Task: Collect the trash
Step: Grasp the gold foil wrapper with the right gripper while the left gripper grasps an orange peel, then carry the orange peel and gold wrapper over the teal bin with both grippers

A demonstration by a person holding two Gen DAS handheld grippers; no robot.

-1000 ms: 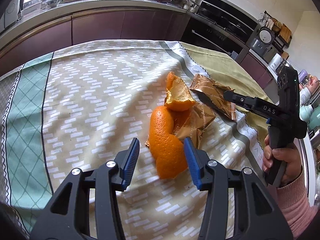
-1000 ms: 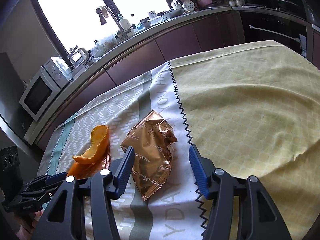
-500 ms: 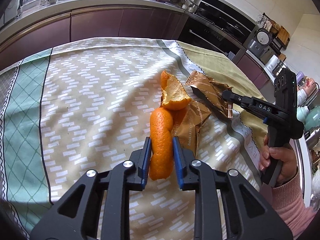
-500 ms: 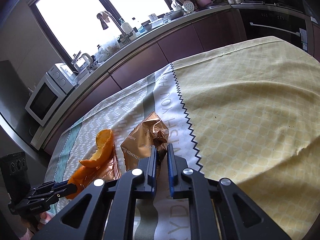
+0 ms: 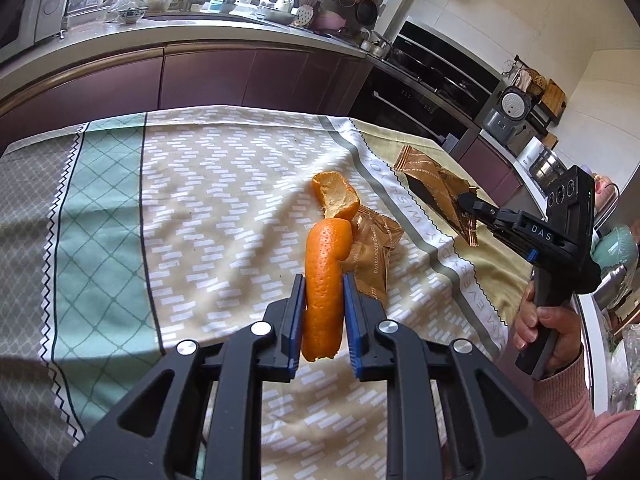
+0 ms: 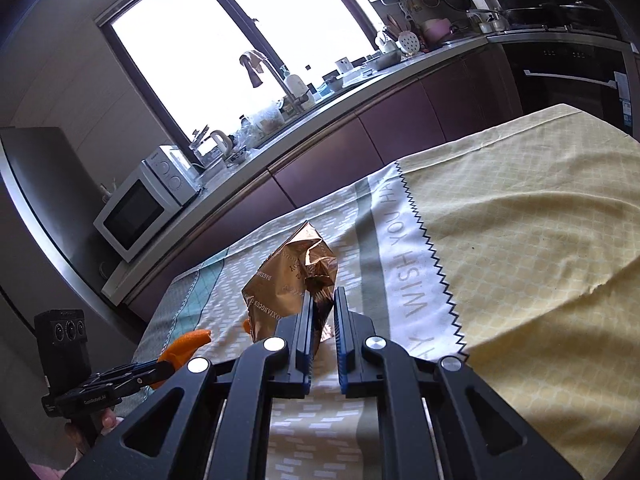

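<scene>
My left gripper (image 5: 323, 285) is shut on a long strip of orange peel (image 5: 325, 252) and holds it above the patterned tablecloth (image 5: 200, 200). A curled piece of orange peel (image 5: 335, 199) and a gold snack wrapper (image 5: 374, 258) lie on the cloth just beyond it. My right gripper (image 6: 322, 300) is shut on a second gold wrapper (image 6: 288, 276), lifted off the cloth. In the left wrist view that wrapper (image 5: 430, 180) hangs from the right gripper (image 5: 466, 202) at the right. The right wrist view shows the left gripper (image 6: 168, 366) with its peel (image 6: 188, 342) at lower left.
A hand in a pink sleeve (image 5: 548, 328) grips the right tool. Beyond the table run a purple-fronted kitchen counter (image 5: 200, 76), a microwave (image 6: 140, 204), a kettle (image 6: 218, 144), a sink tap (image 6: 260, 68), a black oven (image 6: 568, 76) and a rice cooker (image 5: 506, 114).
Both grippers closed, the left on the long orange peel and the right on the gold wrapper. Both then rose and drew back, lifting their pieces off the cloth.
</scene>
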